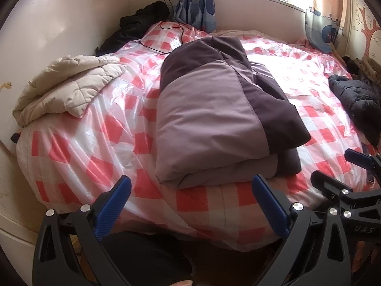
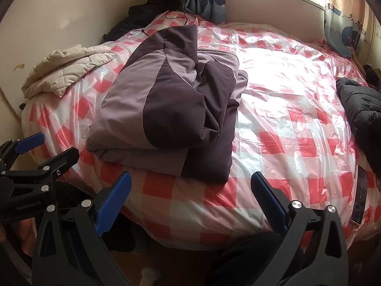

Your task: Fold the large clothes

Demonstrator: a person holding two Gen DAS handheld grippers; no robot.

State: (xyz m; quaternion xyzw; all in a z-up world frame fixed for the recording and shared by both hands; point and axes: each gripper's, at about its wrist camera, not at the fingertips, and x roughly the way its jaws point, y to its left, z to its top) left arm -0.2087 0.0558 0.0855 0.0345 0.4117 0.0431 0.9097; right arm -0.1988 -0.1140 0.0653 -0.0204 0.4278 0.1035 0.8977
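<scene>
Purple jacket (image 1: 214, 109), in two tones of lilac and dark plum, lay on the checked bedcover (image 1: 78, 157) near the bed's near edge, already doubled into a thick, roughly rectangular bundle. Its near end showed stacked layers, and a dark sleeve or panel draped loosely over the right side, so the fold looked mostly done but not neat; I judged that a final tuck or smoothing of that loose dark part might remain.

Left gripper (image 1: 190, 205) hovered just off the near edge of the bed, jaws spread wide and holding nothing. Right gripper (image 2: 190, 202) hung beside it, equally wide apart and empty, clear of the fabric.

Cream quilted coat (image 1: 64, 88) sat folded at the left edge of the bed, seemingly finished. A black puffer jacket (image 2: 359, 112) lay unfolded at the right edge, and another dark garment (image 1: 142, 21) was heaped at the far left corner; both looked like work still to do. A phone (image 2: 360, 195) rested on the cover near the right edge.
</scene>
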